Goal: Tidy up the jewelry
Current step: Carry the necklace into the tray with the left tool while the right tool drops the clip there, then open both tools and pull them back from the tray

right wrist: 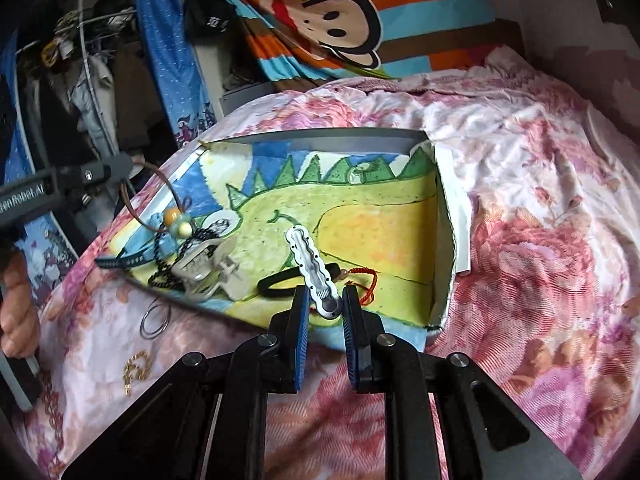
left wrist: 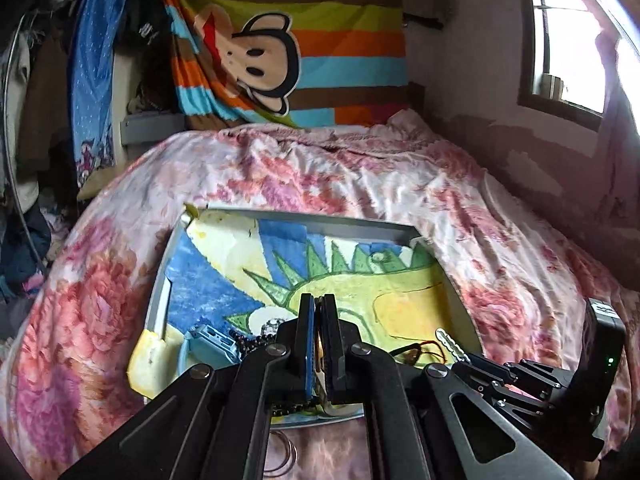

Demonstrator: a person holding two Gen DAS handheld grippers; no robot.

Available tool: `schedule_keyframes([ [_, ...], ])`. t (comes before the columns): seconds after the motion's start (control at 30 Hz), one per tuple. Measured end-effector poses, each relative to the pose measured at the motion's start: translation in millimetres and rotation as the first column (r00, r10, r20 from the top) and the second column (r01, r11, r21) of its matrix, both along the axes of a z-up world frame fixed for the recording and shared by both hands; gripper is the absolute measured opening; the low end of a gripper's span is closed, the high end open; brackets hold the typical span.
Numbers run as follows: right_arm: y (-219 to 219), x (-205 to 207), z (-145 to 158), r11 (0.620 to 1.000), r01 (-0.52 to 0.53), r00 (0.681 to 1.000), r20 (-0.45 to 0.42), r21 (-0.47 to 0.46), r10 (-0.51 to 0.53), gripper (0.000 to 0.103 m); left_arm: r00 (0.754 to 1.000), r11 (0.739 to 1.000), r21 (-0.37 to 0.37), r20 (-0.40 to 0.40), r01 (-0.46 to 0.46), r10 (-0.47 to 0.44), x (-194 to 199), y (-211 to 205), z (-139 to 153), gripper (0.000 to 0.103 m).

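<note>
- floral bedspread (right wrist: 520, 220) under everything, striped monkey blanket (right wrist: 344, 28) far ahead of both claws.
- shallow tray w/ dinosaur drawing liner (right wrist: 380, 236) lies on the bed, just ahead of the right claw; its grey rim (left wrist: 160, 280) runs up the left of the left claw.
- left claw (left wrist: 319, 308) is pinched together over the tray's near-left corner. a brown cord necklace w/ beads (right wrist: 178, 220) dangles from its tip in the right view, so i judge it's gripping the cord; the contact itself isn't clear.
- right claw (right wrist: 326, 312) has its jaws apart, straddling the near end of a white wavy hair clip (right wrist: 310, 268), not yet clamped.
- already in the tray, ahead-left of the right claw: grey claw clip (right wrist: 204, 270), dark bead string (right wrist: 168, 272), blue strap (right wrist: 128, 260). black hair tie (right wrist: 296, 276) and red cord (right wrist: 368, 280) just beside the wavy clip.
- not yet in, on the bedspread left of the right claw: thin hoop rings (right wrist: 154, 320), gold chain piece (right wrist: 136, 368).
- progress, my guess: roughly past half, most pcs in the tray, a few loose ones left, plus whatever's in hand.
- writing: "...nrobot.ai" partly readable on the left tool's body (right wrist: 24, 198); white characters on a black cap (right wrist: 208, 20), too small to read.
</note>
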State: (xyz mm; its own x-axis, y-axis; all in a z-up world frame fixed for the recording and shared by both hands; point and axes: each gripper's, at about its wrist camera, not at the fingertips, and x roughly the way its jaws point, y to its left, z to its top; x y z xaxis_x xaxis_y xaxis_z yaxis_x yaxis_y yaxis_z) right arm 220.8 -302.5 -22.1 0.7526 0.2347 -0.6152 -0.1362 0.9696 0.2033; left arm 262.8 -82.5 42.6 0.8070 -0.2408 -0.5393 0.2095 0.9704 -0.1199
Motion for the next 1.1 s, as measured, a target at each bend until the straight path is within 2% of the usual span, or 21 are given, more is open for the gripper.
schedule_keyframes([
  [0.37, 12.7, 11.2, -17.3, 1.0, -0.002, 0.999, -0.036, -0.024, 0.001, 0.015, 0.991, 0.999, -0.008, -0.125, -0.038, 0.037, 12.5, 6.6, -42.2, 0.004],
  [0.67, 8.3, 7.7, -14.0, 0.999, 0.023, 0.999, -0.034, -0.026, -0.023, 0.016, 0.986, 0.999, -0.017, -0.158, -0.046, 0.043, 7.3, 11.7, -47.7, 0.005],
  [0.73, 6.0, 6.8, -13.0, 0.999, 0.03, 0.999, -0.035, -0.024, -0.03, 0.019, 0.985, 0.999, -0.018, -0.167, -0.042, 0.038, 5.9, 12.5, -47.5, 0.005],
  [0.77, 5.0, 6.2, -12.1, 0.999, 0.034, 0.999, -0.034, -0.023, -0.035, 0.02, 0.985, 0.999, -0.02, -0.169, -0.038, 0.035, 4.5, 12.8, -46.9, 0.009],
  [0.8, 3.7, 5.1, -10.7, 0.999, 0.038, 0.999, -0.031, -0.021, -0.039, 0.023, 0.985, 0.999, -0.022, -0.168, -0.036, 0.032, 2.3, 13.2, -45.5, 0.021],
  [0.83, 2.4, 3.4, -8.7, 0.999, 0.042, 0.999, -0.026, -0.019, -0.042, 0.026, 0.986, 0.999, -0.027, -0.164, -0.041, 0.036, 0.2, 14.2, -43.8, 0.028],
  [0.87, 1.8, 1.7, -6.2, 0.999, 0.045, 0.999, -0.02, -0.02, -0.046, 0.028, 0.987, 0.998, -0.035, -0.156, -0.048, 0.042, -1.7, 15.7, -41.6, 0.042],
  [0.9, 1.4, 0.1, -4.0, 0.999, 0.049, 0.999, -0.014, -0.023, -0.049, 0.031, 0.989, 0.997, -0.05, -0.14, -0.059, 0.052, -5.8, 18.1, -38.2, 0.052],
  [0.97, 0.0, -4.9, 4.3, 0.998, 0.055, 0.998, 0.008, -0.023, -0.055, 0.032, 0.991, 0.995, -0.067, -0.12, -0.076, 0.067, -12.4, 21.9, -31.0, 0.059],
  [1.03, -0.6, -10.7, 13.4, 0.998, 0.063, 0.997, 0.034, -0.026, -0.062, 0.04, 0.991, 0.994, -0.074, -0.11, -0.078, 0.07, -17.1, 24.7, -25.2, 0.059],
  [1.07, -0.8, -13.6, 18.2, 0.997, 0.067, 0.997, 0.048, -0.028, -0.065, 0.043, 0.992, 0.994, -0.073, -0.1, -0.08, 0.073, -21.2, 25.6, -21.5, 0.063],
  [1.1, -0.8, -18.1, 24.4, 0.997, 0.07, 0.995, 0.07, -0.029, -0.068, 0.049, 0.993, 0.994, -0.066, -0.086, -0.085, 0.079, -25.7, 26.3, -17.6, 0.074],
])
